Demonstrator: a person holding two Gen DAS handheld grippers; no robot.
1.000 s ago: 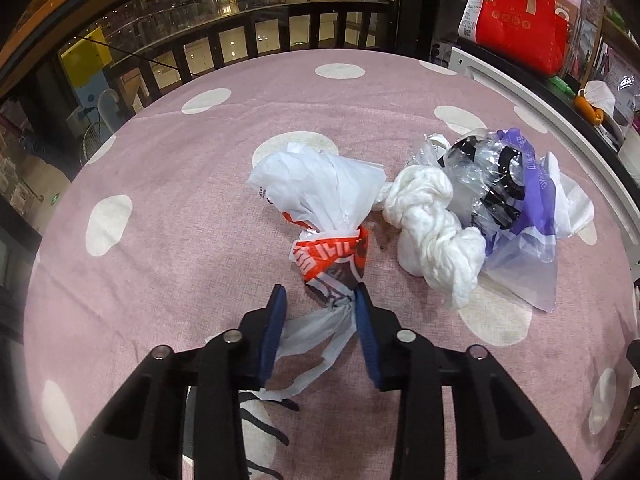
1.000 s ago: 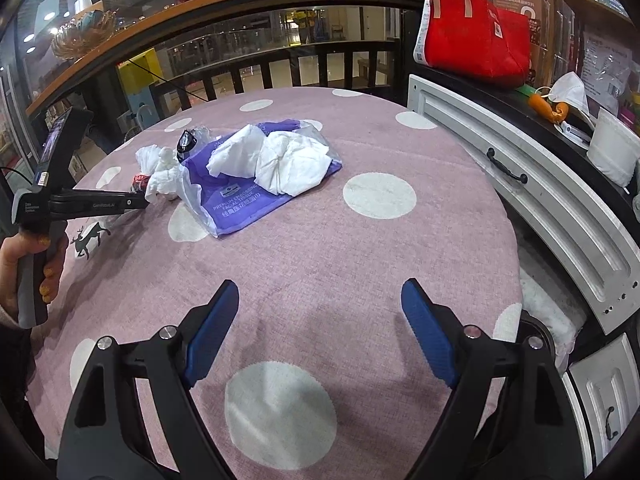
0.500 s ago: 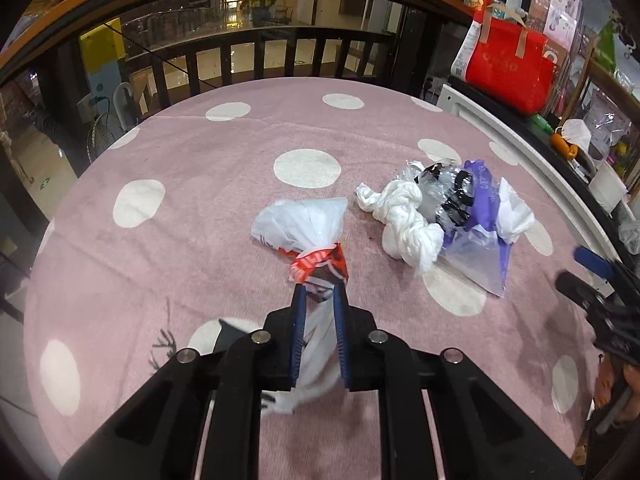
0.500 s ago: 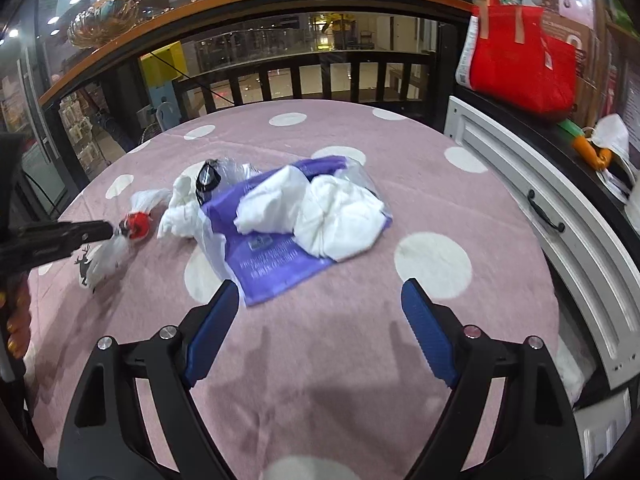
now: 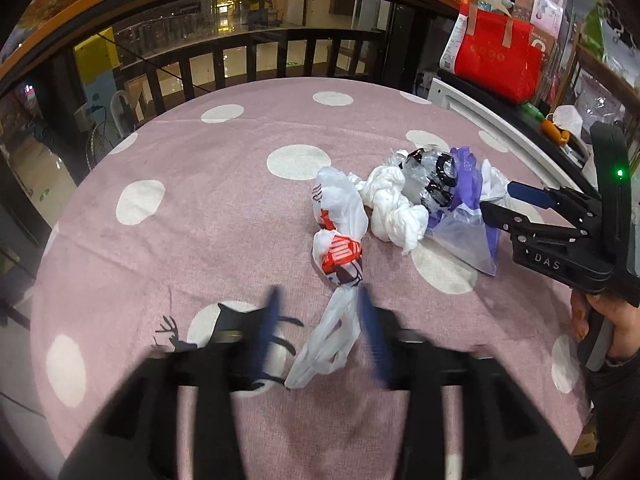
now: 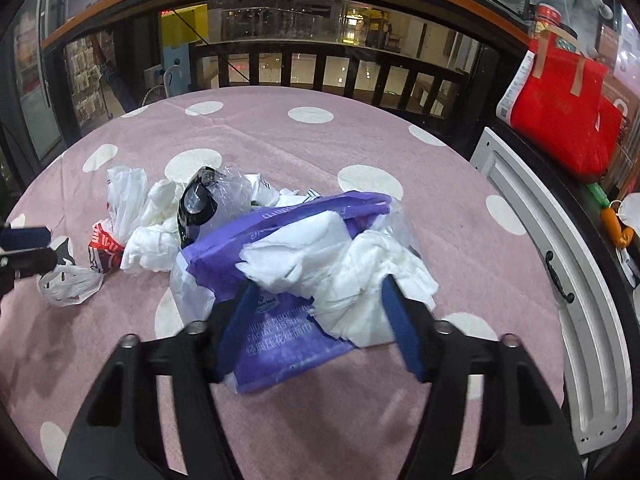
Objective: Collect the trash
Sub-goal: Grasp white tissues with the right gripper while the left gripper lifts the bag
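The left gripper (image 5: 318, 332) stands apart around the carrier bag (image 5: 338, 220) handles; the right gripper (image 6: 320, 320) (also apart) straddles tissues (image 6: 340, 268), which could slip out.

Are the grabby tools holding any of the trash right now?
No. The left tool is open around the white bag's handles, not pinching them. The right tool is open around the crumpled tissues on the purple wrapper.

white-red plastic bag (image 5: 338, 220): 1 | purple tissue pack (image 6: 280, 320): 1 | crumpled white tissue wads (image 5: 394, 210): 2 | red tote (image 6: 560, 112): 1
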